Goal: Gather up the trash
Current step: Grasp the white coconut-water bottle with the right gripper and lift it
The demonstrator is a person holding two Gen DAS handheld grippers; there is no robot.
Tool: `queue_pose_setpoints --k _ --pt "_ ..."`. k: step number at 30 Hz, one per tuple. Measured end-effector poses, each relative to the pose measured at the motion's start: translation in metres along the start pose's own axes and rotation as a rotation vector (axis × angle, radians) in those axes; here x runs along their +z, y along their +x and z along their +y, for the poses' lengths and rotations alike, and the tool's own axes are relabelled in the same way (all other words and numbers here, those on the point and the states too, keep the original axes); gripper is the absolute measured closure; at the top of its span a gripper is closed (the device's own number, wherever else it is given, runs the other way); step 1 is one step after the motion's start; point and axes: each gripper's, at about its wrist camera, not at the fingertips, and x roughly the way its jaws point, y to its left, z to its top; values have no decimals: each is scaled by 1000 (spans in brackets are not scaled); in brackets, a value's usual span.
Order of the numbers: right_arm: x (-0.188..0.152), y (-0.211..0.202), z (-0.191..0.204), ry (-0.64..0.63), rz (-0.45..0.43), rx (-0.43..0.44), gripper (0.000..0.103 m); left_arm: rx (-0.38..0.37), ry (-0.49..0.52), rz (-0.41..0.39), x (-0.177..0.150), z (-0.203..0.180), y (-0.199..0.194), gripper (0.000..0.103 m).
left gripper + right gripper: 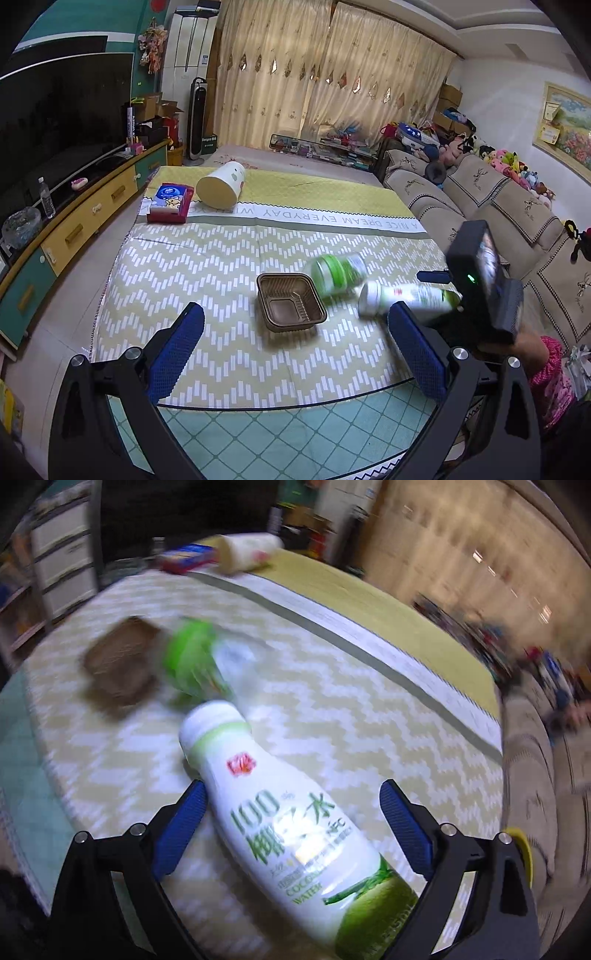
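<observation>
A white coconut-water bottle [280,812] lies on its side on the zigzag tablecloth [207,266]. It rests between the wide-spread fingers of my right gripper [293,790]; the left pad is close against it and the right pad stands well clear. Beyond its cap lies a blurred green-lidded clear jar [195,664], also on its side. To the jar's left sits a brown plastic tray [291,306]. My left gripper [295,319] hovers open over the near side of the tray, holding nothing. In the left wrist view the bottle [402,297] lies right of the tray.
A cream bin [221,184] lies tipped over at the far end of the table beside a red and blue tissue box [171,203]. A sofa [480,199] runs along the right side. A low cabinet [74,225] lines the left wall.
</observation>
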Motion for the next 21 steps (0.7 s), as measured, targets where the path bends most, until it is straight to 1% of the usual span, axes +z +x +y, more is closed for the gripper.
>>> queue_pose_setpoints --k 1,2,4,6,9,12,17,19,21 --pt "0 6 -8 40 16 -2 14 1 1 1 0 0 1 5" --pt "0 8 -14 70 15 16 14 3 1 3 0 0 2 5" --pt "-1 5 -21 85 11 46 14 2 1 7 0 0 4 5" --pt "-3 -2 -30 100 -5 108 14 3 3 10 0 -1 6 5" --pt "-14 -15 -57 158 -51 250 14 -3 8 13 0 -2 7 5" --pt "-30 -24 -71 171 -90 292 14 -7 15 16 -1 -4 10 5" --pt "-57 -28 -69 147 -114 340 15 -18 16 27 0 -8 16 5" --pt "-63 -30 -63 137 -118 351 19 -23 17 32 1 -9 18 5" --pt "-69 -36 -56 128 -125 396 23 -25 25 36 1 -13 19 5"
